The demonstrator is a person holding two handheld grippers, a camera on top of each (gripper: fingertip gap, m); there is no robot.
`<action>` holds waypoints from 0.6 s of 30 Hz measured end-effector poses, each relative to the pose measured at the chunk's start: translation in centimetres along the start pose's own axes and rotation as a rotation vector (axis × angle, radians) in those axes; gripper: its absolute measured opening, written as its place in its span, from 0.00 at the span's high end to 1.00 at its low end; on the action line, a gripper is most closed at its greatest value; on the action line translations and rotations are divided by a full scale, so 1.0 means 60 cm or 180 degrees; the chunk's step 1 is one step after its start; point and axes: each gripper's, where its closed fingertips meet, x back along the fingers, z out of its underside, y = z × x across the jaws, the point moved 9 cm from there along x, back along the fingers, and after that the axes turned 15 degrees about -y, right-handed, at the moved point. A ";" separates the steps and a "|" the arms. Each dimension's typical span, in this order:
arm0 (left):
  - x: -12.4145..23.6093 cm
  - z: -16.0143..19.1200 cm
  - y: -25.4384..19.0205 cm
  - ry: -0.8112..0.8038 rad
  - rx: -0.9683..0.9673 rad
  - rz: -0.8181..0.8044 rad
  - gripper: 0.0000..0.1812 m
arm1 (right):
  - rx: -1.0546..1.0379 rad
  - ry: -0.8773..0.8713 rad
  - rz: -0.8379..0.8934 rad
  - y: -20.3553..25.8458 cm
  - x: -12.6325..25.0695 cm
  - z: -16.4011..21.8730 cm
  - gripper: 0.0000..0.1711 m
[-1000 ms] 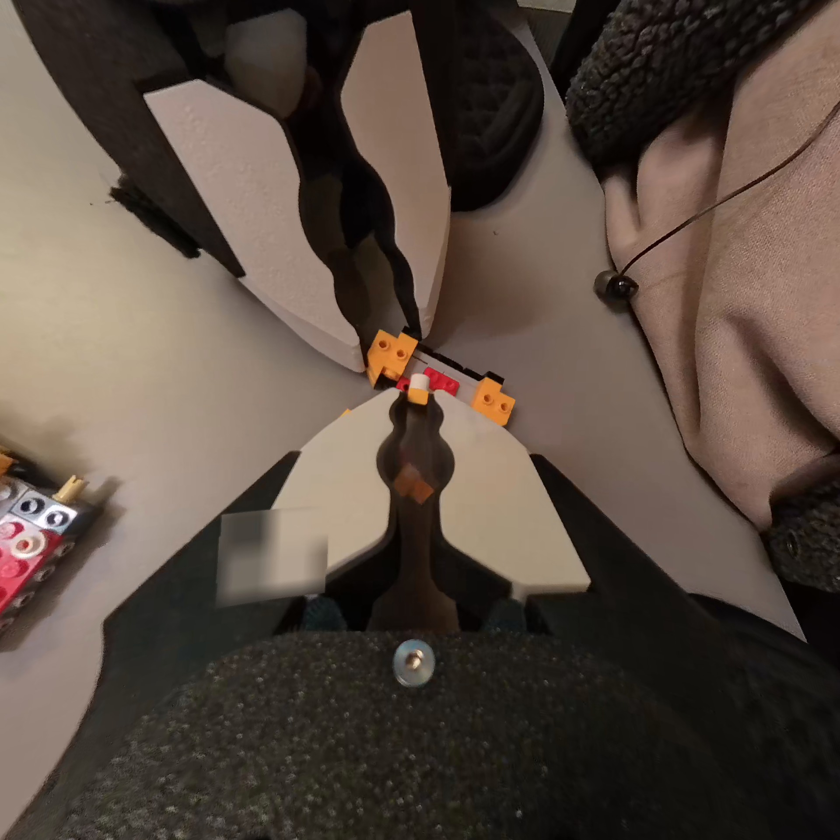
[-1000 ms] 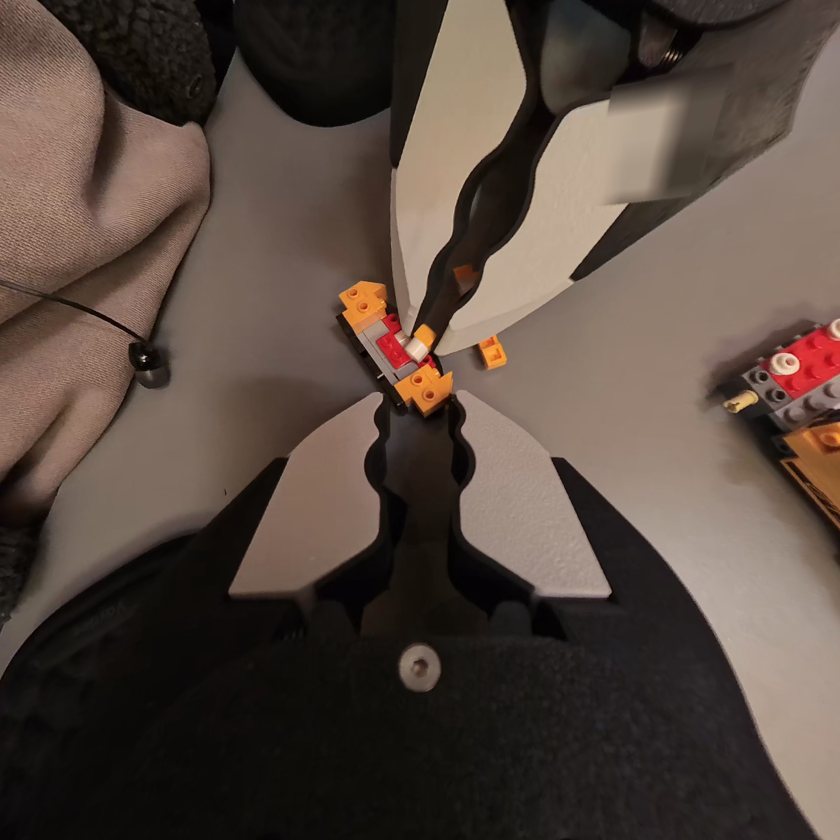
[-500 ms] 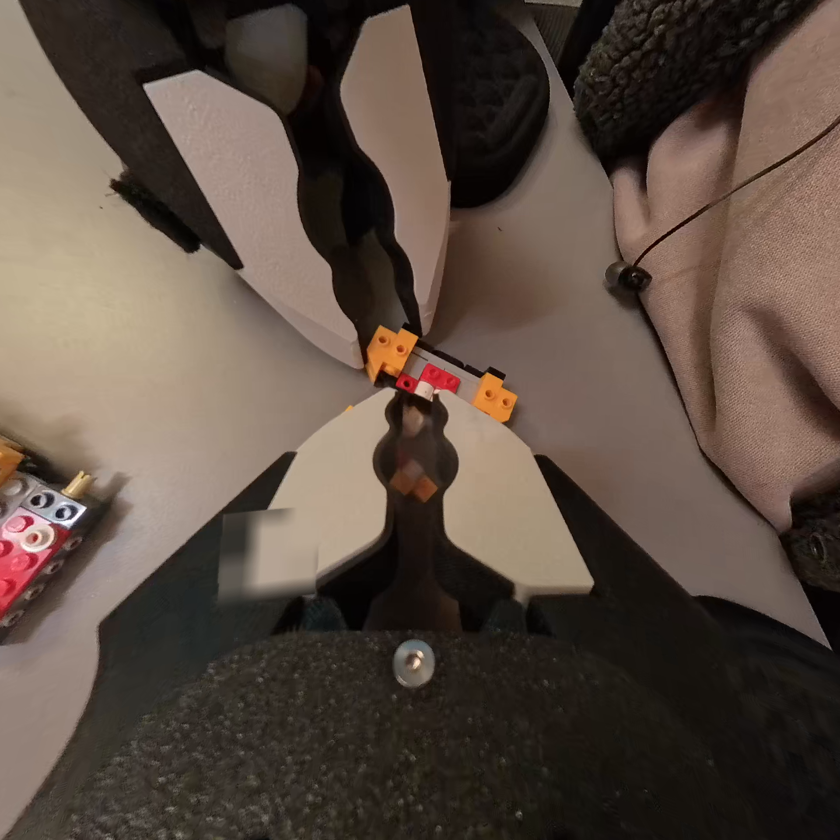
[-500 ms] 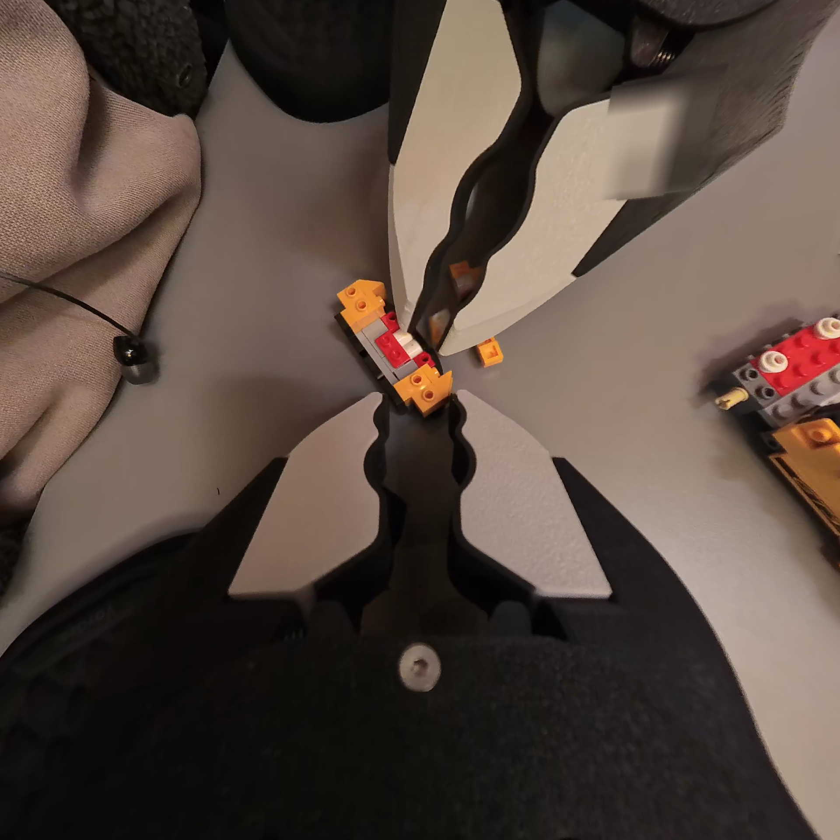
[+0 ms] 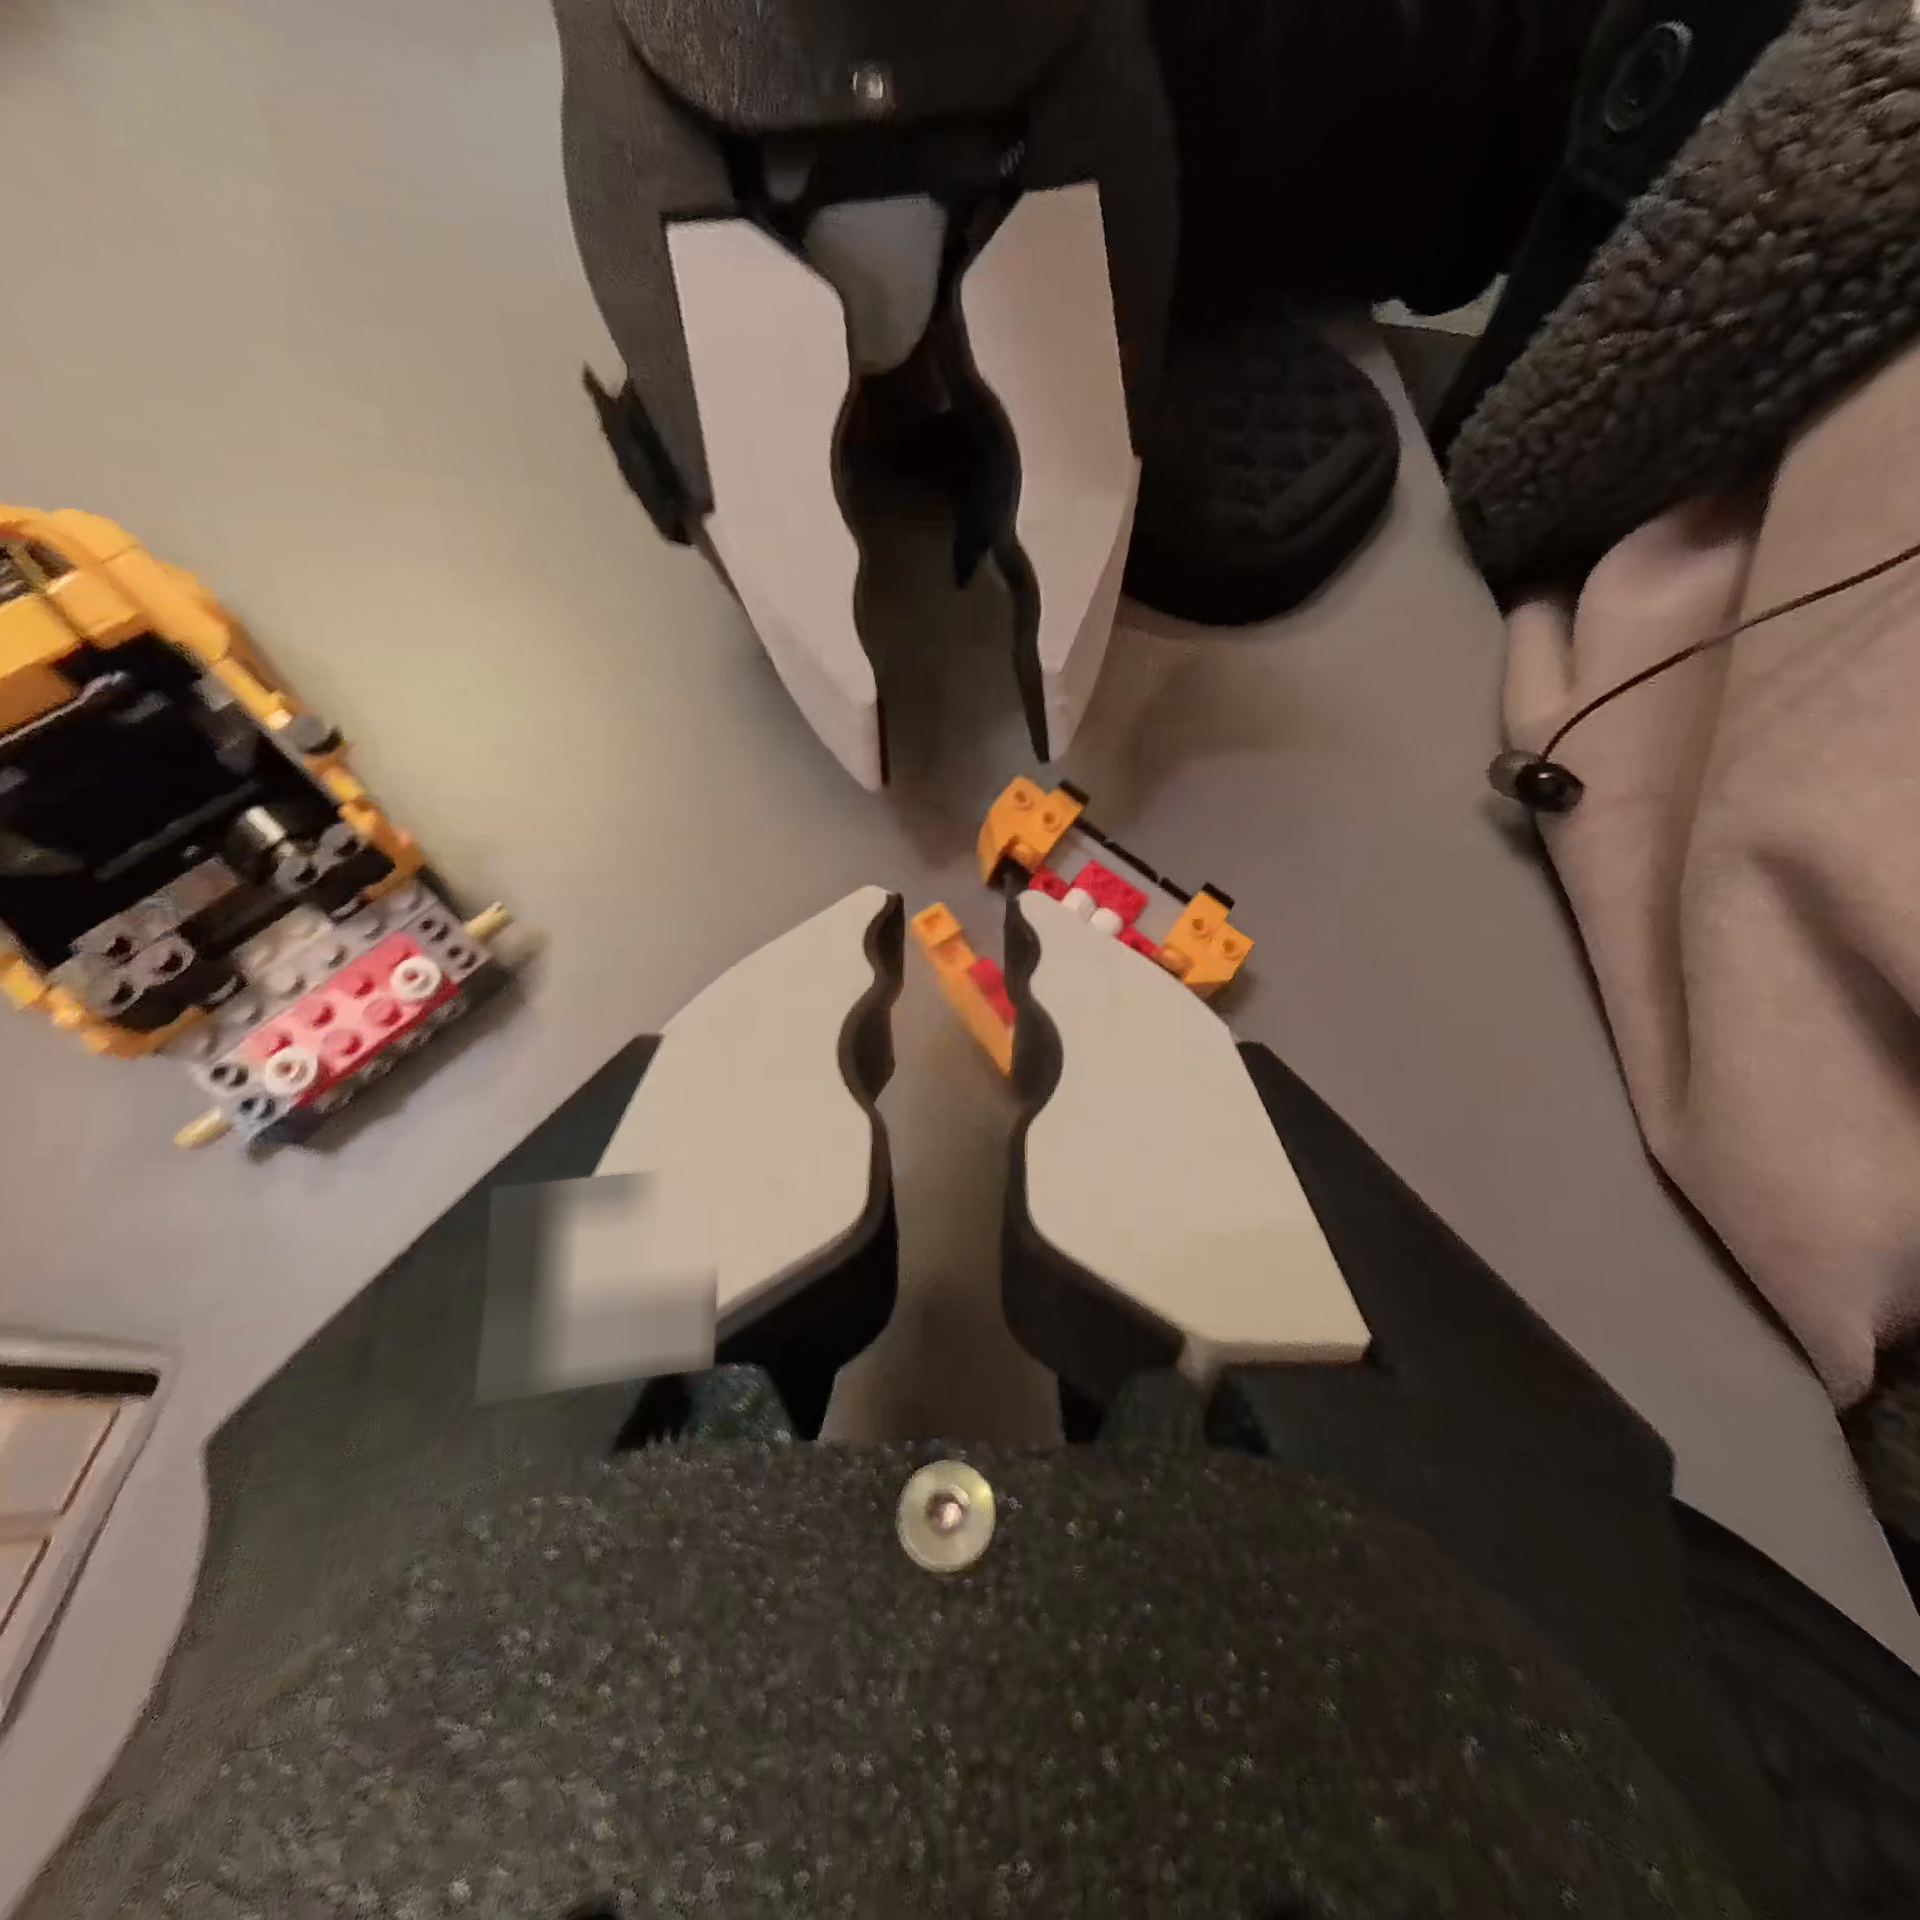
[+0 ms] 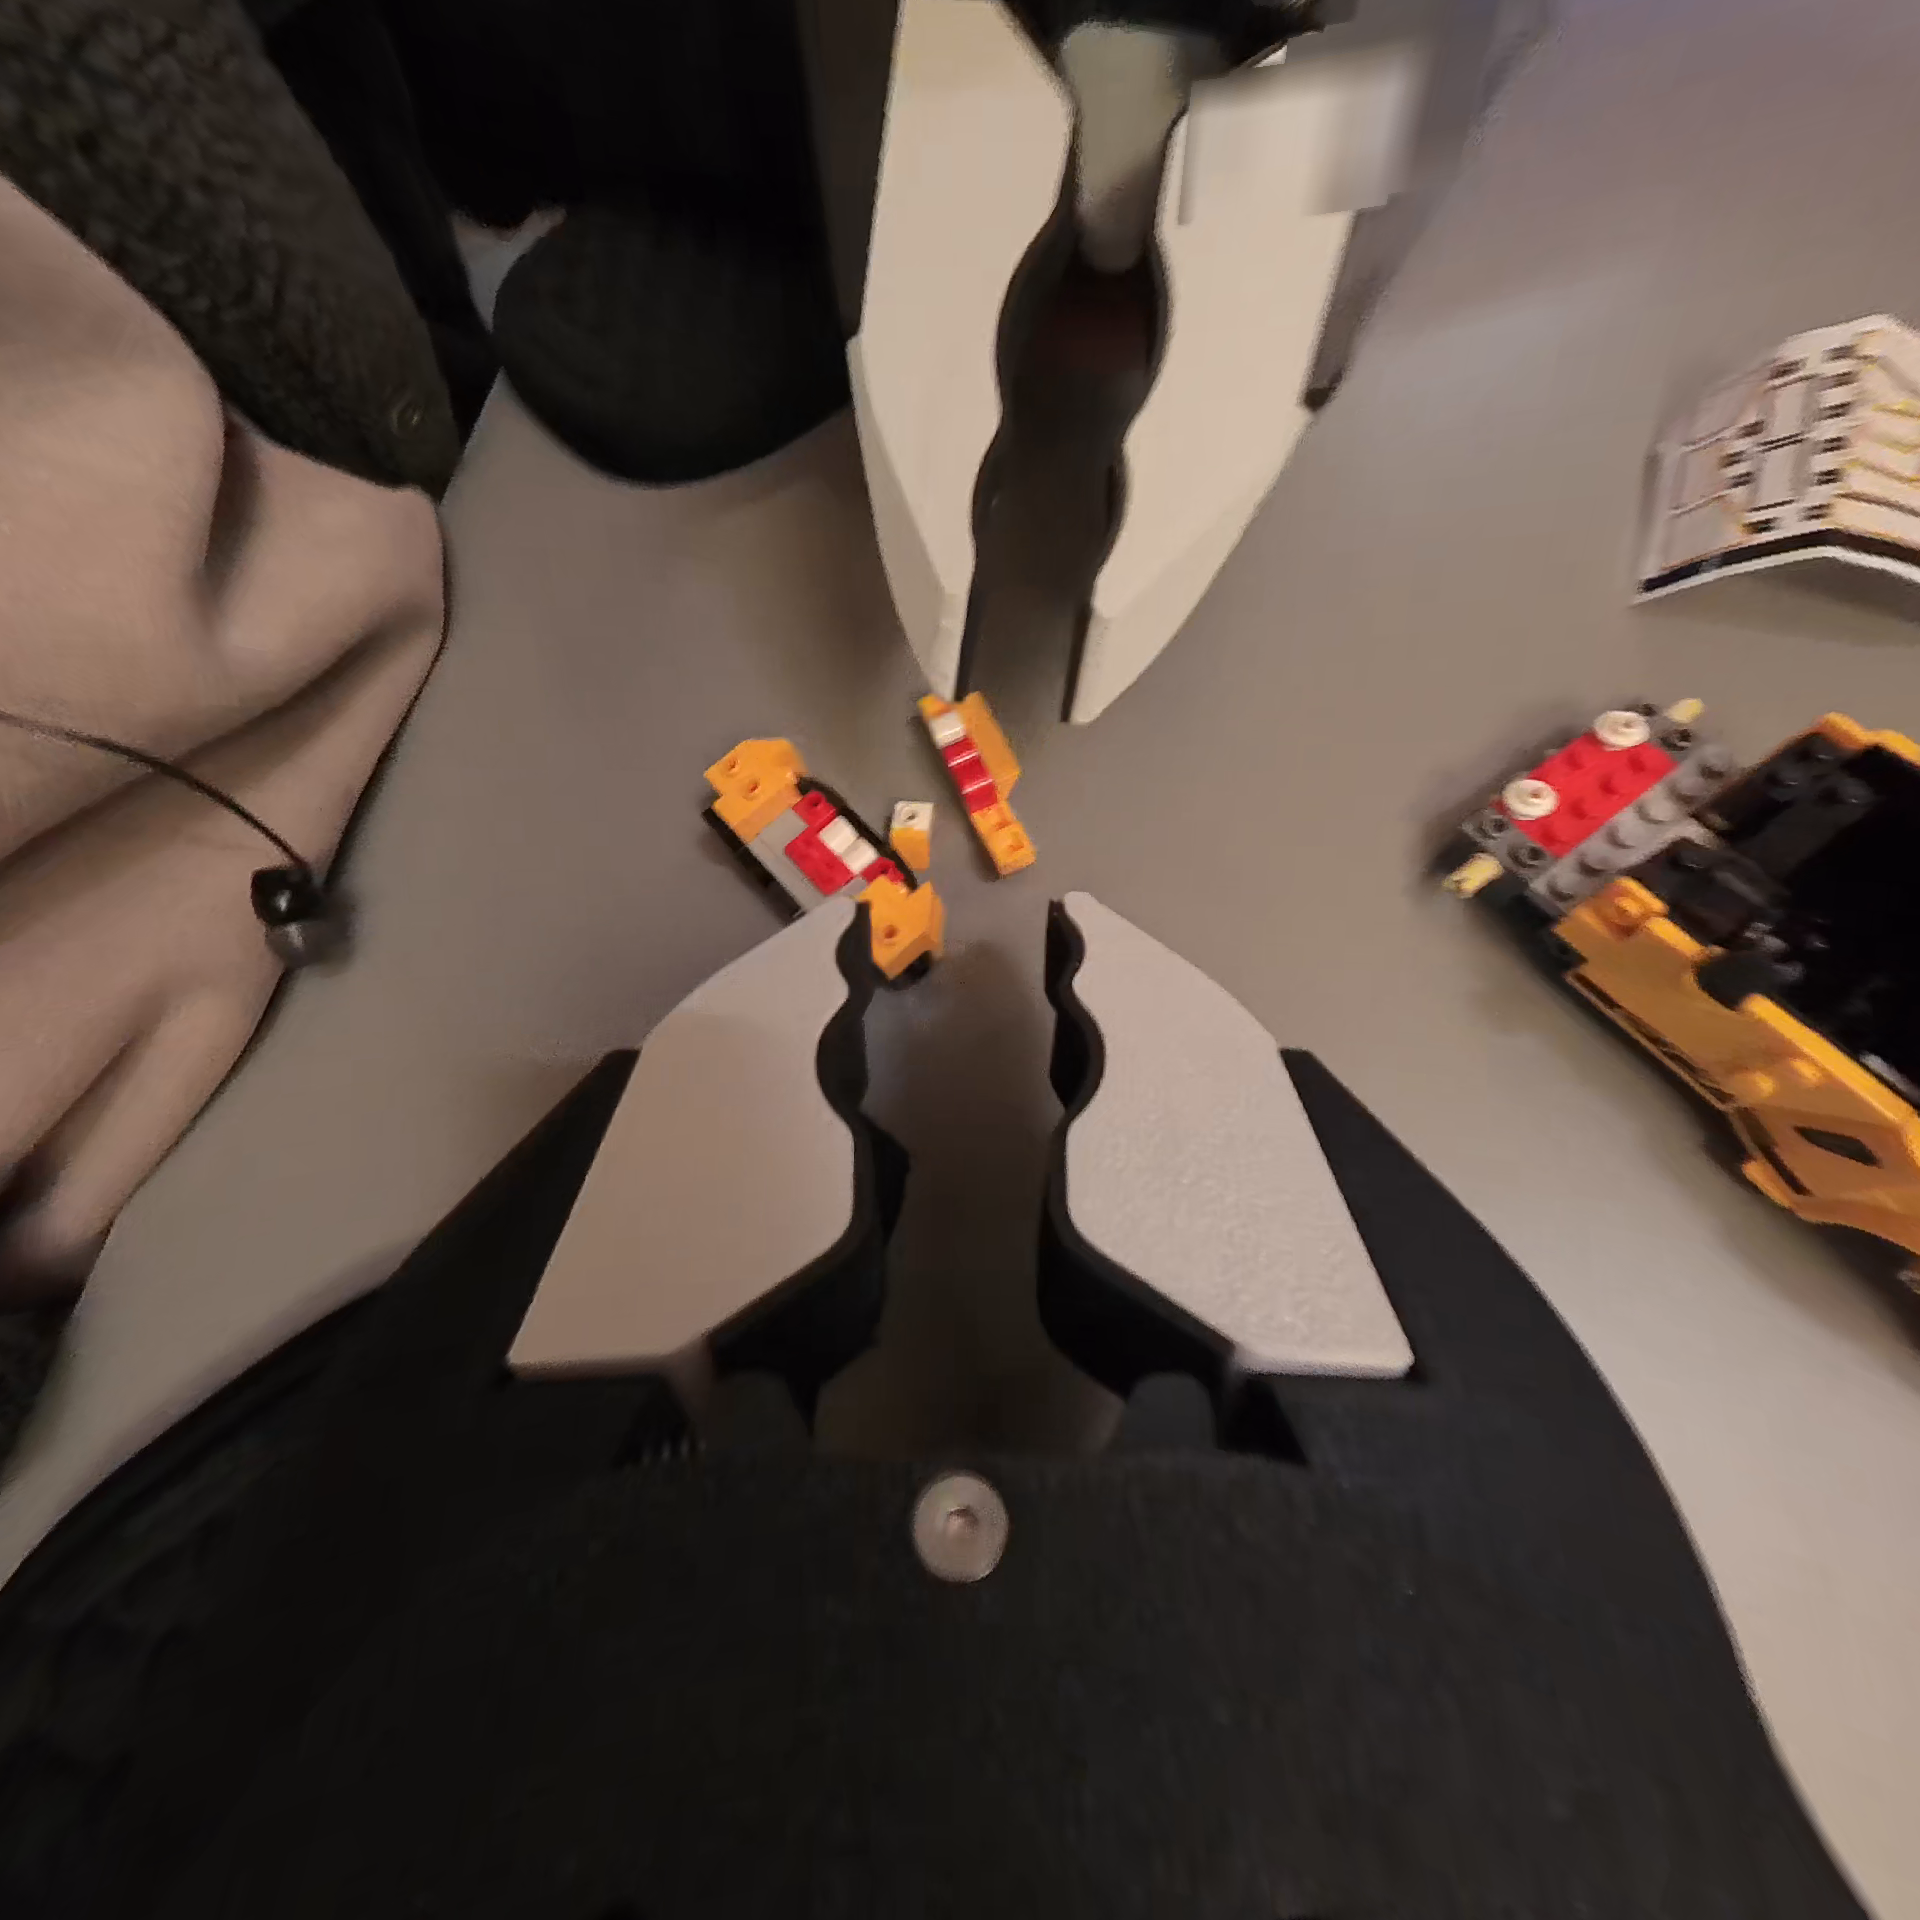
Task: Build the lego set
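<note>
Right wrist view: both the right gripper and left gripper are spread and empty. The small orange-and-white piece lies loose beside the red-and-orange subassembly; pinch it squarely before pressing on.

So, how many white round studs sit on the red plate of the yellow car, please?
2: one white round stud at the red plate's far corner, the other at its left corner; none seems hidden.

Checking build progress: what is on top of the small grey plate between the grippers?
Red bricks and white pieces along the grey plate's middle, an orange corner piece at each end. A finger of the right gripper covers its near edge.
</note>
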 end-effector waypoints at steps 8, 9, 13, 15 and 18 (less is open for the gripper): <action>0.021 0.027 0.004 0.0232 0.0030 -0.0317 0.88 | -0.0040 -0.0343 0.0531 -0.032 0.019 0.005 0.82; 0.021 0.029 0.004 0.0281 0.0037 -0.0315 0.88 | -0.0023 -0.0321 0.0555 -0.033 0.017 0.007 0.82; 0.010 0.037 -0.005 0.0478 0.0037 -0.0222 0.87 | 0.0036 -0.0298 0.0658 -0.034 0.014 0.009 0.83; 0.004 0.040 -0.009 0.0533 0.0041 -0.0174 0.85 | 0.0029 -0.0293 0.0698 -0.037 0.014 0.011 0.83; -0.004 0.041 -0.013 0.0562 0.0035 -0.0174 0.84 | 0.0031 -0.0305 0.0747 -0.039 0.015 0.011 0.84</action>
